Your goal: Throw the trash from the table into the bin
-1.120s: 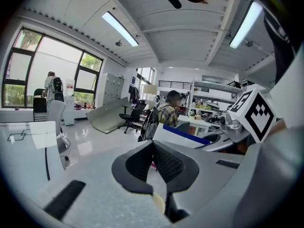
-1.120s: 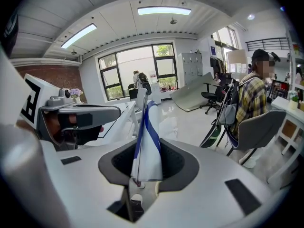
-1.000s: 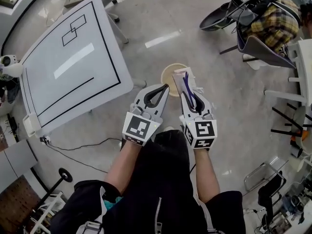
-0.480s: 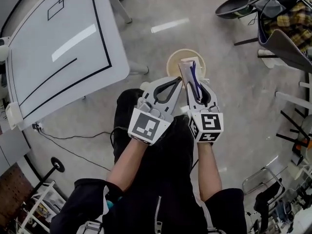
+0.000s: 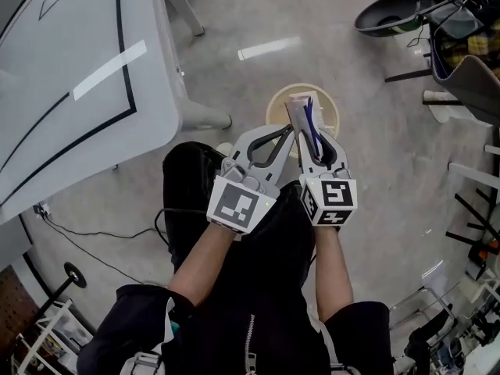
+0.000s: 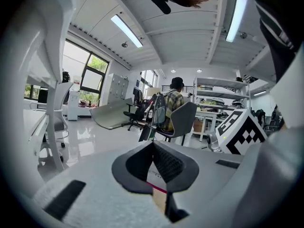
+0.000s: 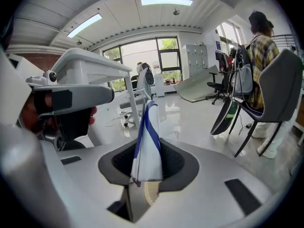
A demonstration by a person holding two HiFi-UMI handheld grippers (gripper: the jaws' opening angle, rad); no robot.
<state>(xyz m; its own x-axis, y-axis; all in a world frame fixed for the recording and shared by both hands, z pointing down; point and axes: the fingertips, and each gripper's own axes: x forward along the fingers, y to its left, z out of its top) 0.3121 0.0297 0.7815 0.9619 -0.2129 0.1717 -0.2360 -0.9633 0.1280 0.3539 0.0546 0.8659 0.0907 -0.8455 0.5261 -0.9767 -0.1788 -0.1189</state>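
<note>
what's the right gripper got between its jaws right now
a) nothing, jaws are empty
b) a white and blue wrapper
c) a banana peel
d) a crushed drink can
b: the right gripper view shows the right gripper pinching a flat white and blue wrapper that stands up between its jaws, and in the head view it lines up with the round bin on the floor.

Bin (image 5: 275,104) mouth's open right below wrapper (image 5: 299,109) in my right gripper (image 5: 305,135). Floor (image 5: 367,155) round bin's bare. Table leg (image 5: 199,116) L of bin, chairs (image 5: 461,76) well R.
</note>
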